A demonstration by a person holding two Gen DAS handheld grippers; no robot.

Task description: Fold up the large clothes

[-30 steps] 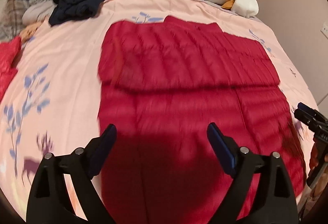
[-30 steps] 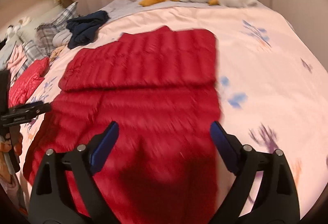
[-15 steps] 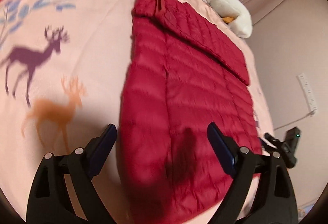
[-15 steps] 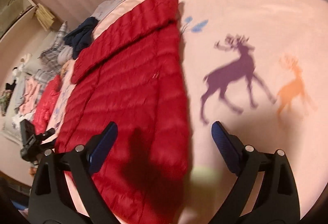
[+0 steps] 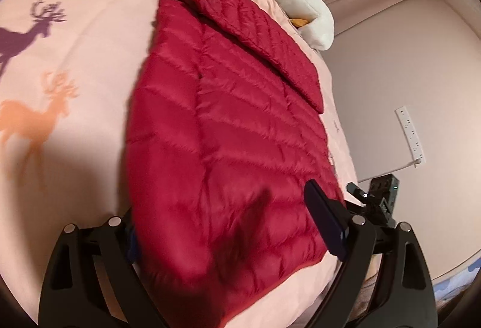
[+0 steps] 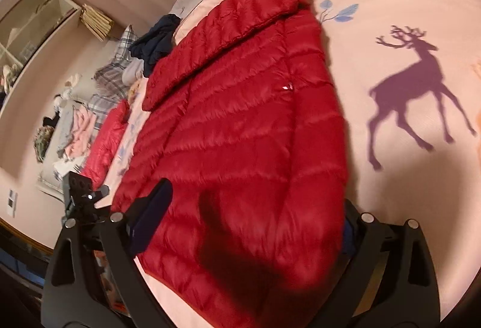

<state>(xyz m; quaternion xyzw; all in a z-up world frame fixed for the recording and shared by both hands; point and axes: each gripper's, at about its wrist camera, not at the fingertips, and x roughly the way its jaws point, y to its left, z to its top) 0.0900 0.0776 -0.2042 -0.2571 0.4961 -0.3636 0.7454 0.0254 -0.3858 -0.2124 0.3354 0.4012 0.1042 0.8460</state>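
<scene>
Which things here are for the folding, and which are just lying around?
For the folding:
red puffy jacket
left gripper
right gripper

Just lying around:
white plush toy
navy clothes
plaid pillow

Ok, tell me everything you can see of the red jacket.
The jacket is a red quilted puffer with horizontal stitched channels and a slightly shiny shell. It lies flat on the pink deer-print bedspread, its far part folded over into a flap with a small loop showing at the far end. The left gripper and right gripper each straddle a near corner, jaws wide, one finger of each tucked under the edge.
</scene>
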